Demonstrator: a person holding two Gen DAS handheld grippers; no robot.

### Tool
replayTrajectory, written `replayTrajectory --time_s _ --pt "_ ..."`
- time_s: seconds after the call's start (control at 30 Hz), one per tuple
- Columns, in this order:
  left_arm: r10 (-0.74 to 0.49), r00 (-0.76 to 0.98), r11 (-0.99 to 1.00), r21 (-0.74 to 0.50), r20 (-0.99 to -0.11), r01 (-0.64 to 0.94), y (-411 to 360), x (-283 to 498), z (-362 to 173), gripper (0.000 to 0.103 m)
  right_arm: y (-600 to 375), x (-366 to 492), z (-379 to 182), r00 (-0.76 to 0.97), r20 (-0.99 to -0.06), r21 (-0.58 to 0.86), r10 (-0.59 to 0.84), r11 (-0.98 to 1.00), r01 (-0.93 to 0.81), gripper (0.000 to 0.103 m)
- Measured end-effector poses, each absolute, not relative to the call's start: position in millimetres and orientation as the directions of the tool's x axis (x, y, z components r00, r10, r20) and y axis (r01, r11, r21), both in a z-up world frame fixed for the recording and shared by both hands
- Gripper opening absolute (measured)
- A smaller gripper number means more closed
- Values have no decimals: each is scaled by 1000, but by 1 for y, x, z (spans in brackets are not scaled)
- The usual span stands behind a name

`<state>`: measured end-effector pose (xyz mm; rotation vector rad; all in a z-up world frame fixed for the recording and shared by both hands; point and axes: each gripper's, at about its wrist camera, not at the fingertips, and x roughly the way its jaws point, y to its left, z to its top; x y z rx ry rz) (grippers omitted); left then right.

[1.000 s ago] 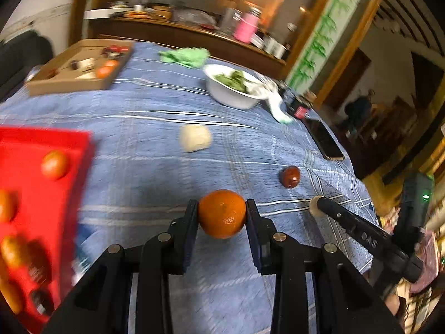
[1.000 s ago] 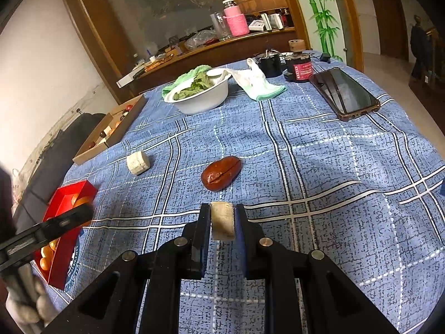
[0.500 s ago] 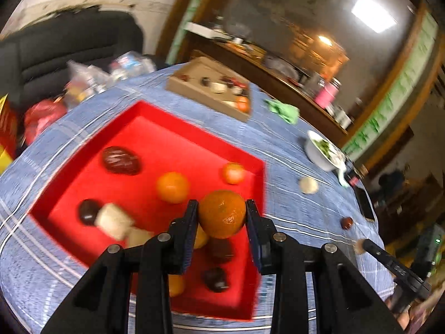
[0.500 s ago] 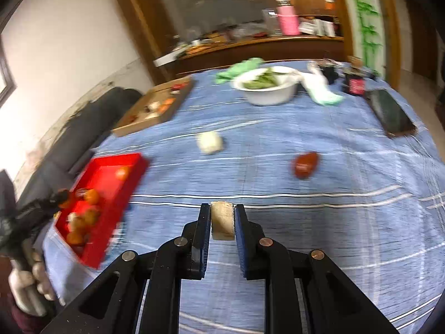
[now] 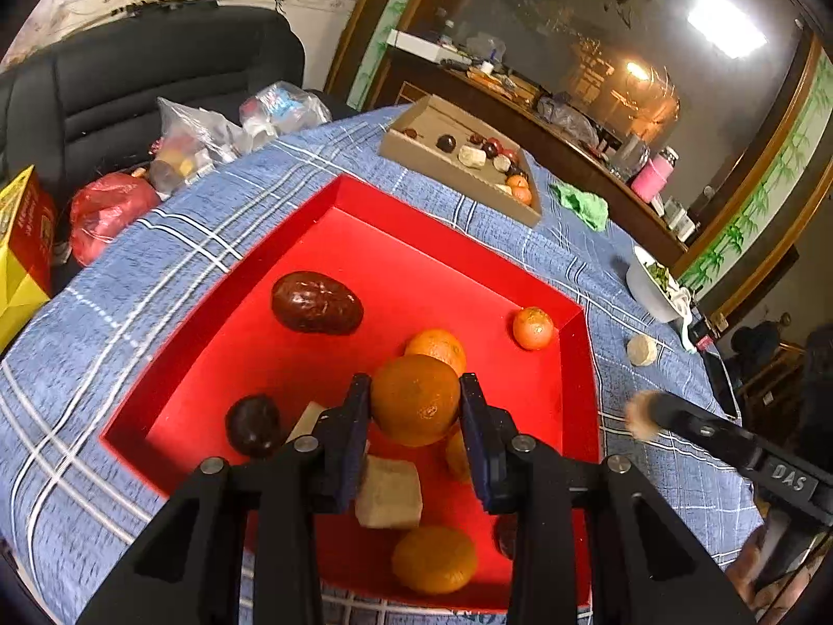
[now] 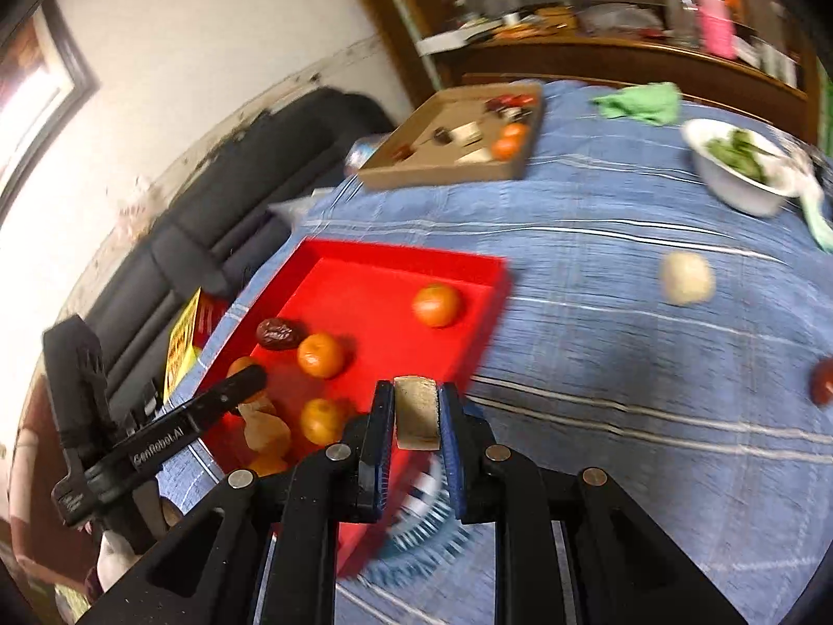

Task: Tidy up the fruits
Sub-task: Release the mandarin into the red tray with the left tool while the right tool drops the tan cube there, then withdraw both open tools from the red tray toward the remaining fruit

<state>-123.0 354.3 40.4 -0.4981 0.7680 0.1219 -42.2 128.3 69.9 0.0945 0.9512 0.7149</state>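
Red cardboard forms the tray that serves as the collecting place, and both hands carry their loads toward it for that reason. The left gripper is clamped on a round orange, its pads pressing on either side, and holds the fruit above the tray's floor, over a second orange and a pale cut chunk already lying there; the height keeps it clear of that pile until a free spot is chosen, I judge. A dark red date and a small orange lie farther in, apart from the cluster, so open floor remains. The right gripper is closed tight on a pale beige block, gripped by its flat sides, and sits over the tray's near corner, the blur suggesting travel. Out on the blue checked cloth a pale lump and a reddish fruit at the frame's edge lie uncollected, so the sorting looks unfinished. A brown box beyond holds similar pieces.
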Motion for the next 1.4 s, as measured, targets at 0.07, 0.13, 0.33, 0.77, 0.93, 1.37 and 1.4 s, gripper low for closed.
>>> replayTrajectory --time_s 0.07,0.13,0.33,0.77,0.93,1.37,1.4 --pt "-80 709 875 -391 -701 -287 358 -118 35 32 148 -38 65 356 -727 358 587 767 -532 20" --pt "-89 702 868 -400 -707 -293 362 -114 29 32 168 -35 59 354 -746 326 565 772 -546 20" --pt "-100 707 863 -415 -700 -288 366 -109 27 46 194 -25 45 365 -776 260 514 788 -558 20" --pt "-61 743 830 -447 -666 -333 373 -122 38 69 175 -39 65 440 -746 222 499 810 -542 46" --pt "33 763 873 -352 -646 -336 348 -132 60 69 139 -52 69 476 -737 215 480 834 -509 47" --pt "141 756 970 -64 -639 -235 233 -145 93 97 47 -93 70 561 -701 235 439 886 -400 57" --pt "137 756 973 -56 -639 -224 226 -145 93 97 42 -95 71 568 -698 231 436 888 -399 58"
